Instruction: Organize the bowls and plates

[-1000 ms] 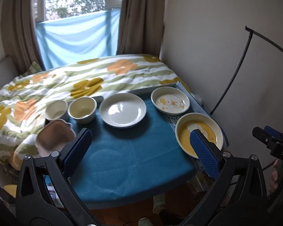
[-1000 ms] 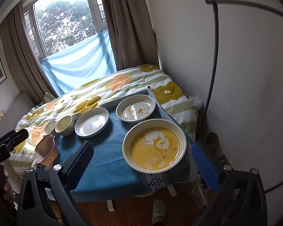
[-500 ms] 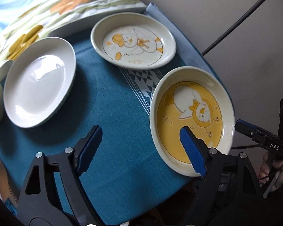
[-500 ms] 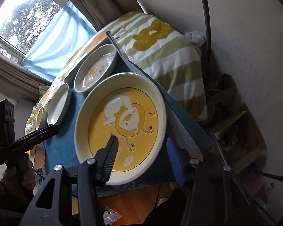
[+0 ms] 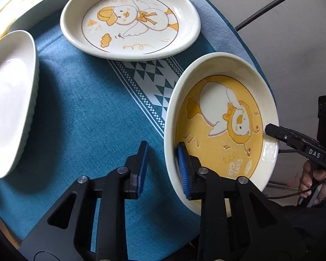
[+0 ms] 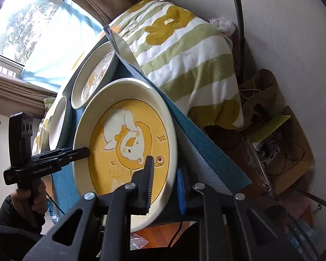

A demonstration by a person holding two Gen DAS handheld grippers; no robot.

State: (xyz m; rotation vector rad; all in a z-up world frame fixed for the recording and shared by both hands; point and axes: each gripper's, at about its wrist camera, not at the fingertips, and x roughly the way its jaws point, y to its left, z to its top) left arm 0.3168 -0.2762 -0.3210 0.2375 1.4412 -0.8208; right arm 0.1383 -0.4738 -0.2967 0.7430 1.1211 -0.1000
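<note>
A yellow cartoon plate (image 5: 223, 128) sits at the near right of the blue tablecloth (image 5: 80, 117). My left gripper (image 5: 162, 168) straddles its left rim, one pad inside and one outside, with a gap still showing. My right gripper (image 6: 165, 184) straddles the plate's (image 6: 128, 143) opposite rim the same way; whether either pad pair presses the rim is unclear. A white duck plate (image 5: 130, 21) lies behind, and a plain white plate (image 5: 8, 100) lies to the left. The right gripper's finger also shows in the left wrist view (image 5: 293, 140).
A flowered quilt (image 6: 184, 50) on the bed borders the table's far side. A wall and a black curved stand pole (image 6: 239, 30) are to the right. Bags and cables (image 6: 278, 143) lie on the floor below the table edge.
Both grippers moved in close from above the table and narrowed around opposite rims of the yellow plate. The bowls at the left have left both views.
</note>
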